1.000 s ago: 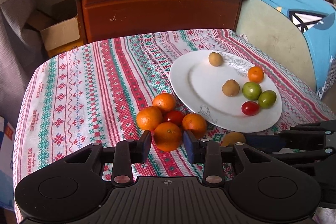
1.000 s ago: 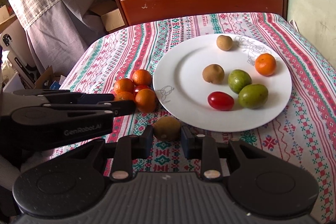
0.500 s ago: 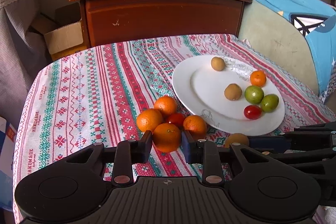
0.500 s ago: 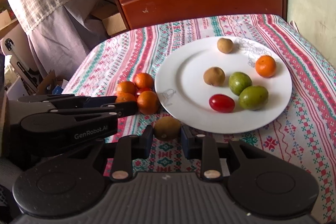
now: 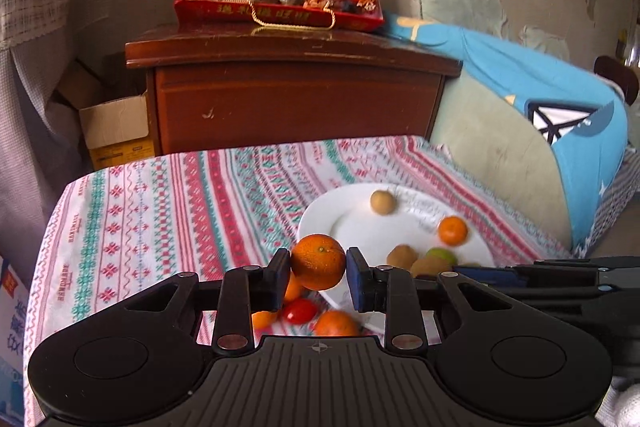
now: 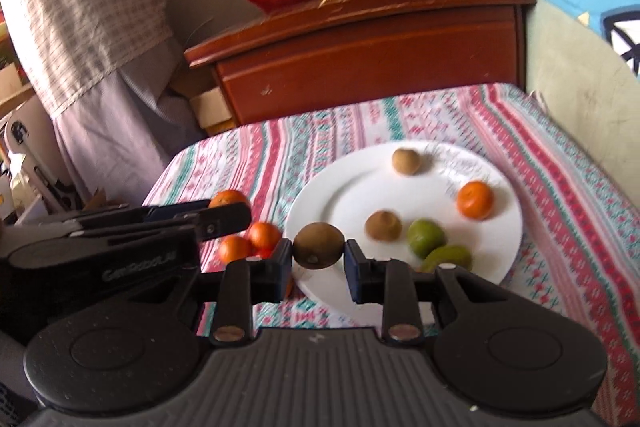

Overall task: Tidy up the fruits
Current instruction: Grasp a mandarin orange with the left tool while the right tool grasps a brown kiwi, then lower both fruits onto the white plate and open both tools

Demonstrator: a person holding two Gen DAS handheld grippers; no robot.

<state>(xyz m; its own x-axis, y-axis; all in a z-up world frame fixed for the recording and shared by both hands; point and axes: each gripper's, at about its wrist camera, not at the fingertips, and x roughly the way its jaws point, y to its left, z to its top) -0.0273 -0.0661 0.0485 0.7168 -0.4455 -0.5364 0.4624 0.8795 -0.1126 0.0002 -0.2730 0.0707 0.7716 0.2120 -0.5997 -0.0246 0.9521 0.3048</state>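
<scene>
Carry step underway, I judged. Left gripper (image 5: 318, 269) clamped round orange mandarin (image 5: 318, 261); right gripper (image 6: 318, 257) clamped brown fuzzy kiwi (image 6: 318, 251). Both fruits hung clear above cloth. Next I needed to set them gently on white round ceramic plate (image 6: 320, 203).

- Right black two-finger gripper (image 6: 318, 259): clamped on a brown oval kiwi (image 6: 318, 245).
- Round white ceramic plate (image 6: 344, 195): bears one small orange tangerine (image 6: 475, 199) and two green fruits (image 6: 425, 238).

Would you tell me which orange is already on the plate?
The small orange near the plate's right rim; the others are off it.
</scene>
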